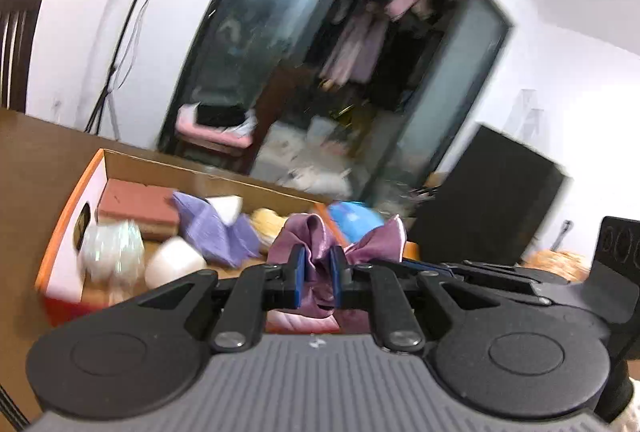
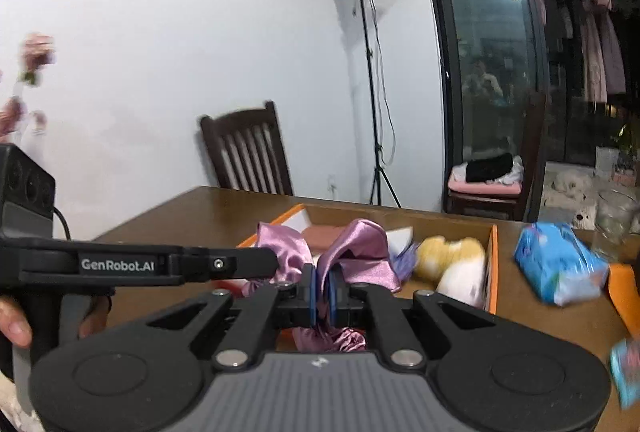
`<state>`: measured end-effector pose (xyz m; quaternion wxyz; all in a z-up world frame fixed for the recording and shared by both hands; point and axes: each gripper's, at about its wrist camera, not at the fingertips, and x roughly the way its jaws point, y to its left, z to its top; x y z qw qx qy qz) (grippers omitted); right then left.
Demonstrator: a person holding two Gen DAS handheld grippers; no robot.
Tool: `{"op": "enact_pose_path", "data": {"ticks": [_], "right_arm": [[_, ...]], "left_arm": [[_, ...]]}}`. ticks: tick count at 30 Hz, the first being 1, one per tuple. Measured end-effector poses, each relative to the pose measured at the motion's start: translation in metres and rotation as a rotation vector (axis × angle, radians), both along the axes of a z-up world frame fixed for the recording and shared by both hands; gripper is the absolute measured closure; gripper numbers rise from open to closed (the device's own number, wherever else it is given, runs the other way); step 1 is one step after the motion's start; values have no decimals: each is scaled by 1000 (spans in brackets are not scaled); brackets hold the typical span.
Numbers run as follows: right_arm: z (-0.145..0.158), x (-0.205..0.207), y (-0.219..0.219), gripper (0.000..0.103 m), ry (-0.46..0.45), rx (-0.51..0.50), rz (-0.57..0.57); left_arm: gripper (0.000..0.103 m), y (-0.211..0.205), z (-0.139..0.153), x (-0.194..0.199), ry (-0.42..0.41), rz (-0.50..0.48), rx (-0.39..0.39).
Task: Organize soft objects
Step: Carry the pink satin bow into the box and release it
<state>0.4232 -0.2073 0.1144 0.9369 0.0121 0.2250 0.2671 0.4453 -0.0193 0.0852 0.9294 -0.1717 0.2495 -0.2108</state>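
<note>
Both grippers, left [image 1: 319, 264] and right [image 2: 324, 292], clenched on one pink satin cloth [image 2: 360, 252] held above the tabletop [image 2: 192, 212], box [image 1: 76, 200] at ten o'clock: keep taut, fold evenly, lower gently

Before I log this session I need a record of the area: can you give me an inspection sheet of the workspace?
Surface: brown wooden table, bare at the near left.
Job's things: pink satin cloth held over an orange-edged cardboard box; inside the box a purple cloth, yellow plush, white foam pieces and a reddish block.
Clutter: blue tissue pack on the table right of the box.
Grippers: left gripper and right gripper both shut on the satin cloth.
Cables: black cable hanging down the wall; light stand with a trailing lead.
Surroundings: white wall, dark wooden chair, glass door, hanging clothes beyond it.
</note>
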Motion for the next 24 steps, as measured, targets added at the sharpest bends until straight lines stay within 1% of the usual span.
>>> {"op": "enact_pose_path", "data": {"ticks": [2,4,6,7,8,10,12,13,14,16,18,20,22,24], "right_arm": [[-8,50,5,97,68,-18,-11],[-23,97,11,97,139,-45,-22],[-42,132,14,97,203,-66,-41],[-53,143,16,97,233,-74,-45],[-61,154,17,96,264,-85,-43],[-71,168,21,88,312,-118,-44],[-74,173,24,78,327,-154,-43],[-73,172,25,68,318,-170,-53],[-71,170,25,60,311,-181,-61],[-65,166,21,59,303,-171,-63],[-52,157,14,59,282,-164,-68],[-36,142,6,58,247,-161,-74],[-17,120,-5,57,210,-159,-79],[1,90,-18,54,163,-164,-92]], "left_arm": [[89,-5,-10,45,71,21,25],[89,-10,-27,85,159,40,44],[88,-10,-44,111,242,58,37],[87,-12,-50,121,277,53,56],[80,-14,-54,127,289,52,78],[69,-12,-57,127,264,39,93],[67,-11,-56,125,245,28,114],[67,-11,-52,122,239,21,122],[66,-10,-49,118,228,18,132],[65,-10,-39,107,188,24,156],[61,-7,-24,93,150,14,164],[52,-1,-10,78,119,1,155],[50,5,3,57,86,10,184],[46,14,15,28,41,34,233]]}}
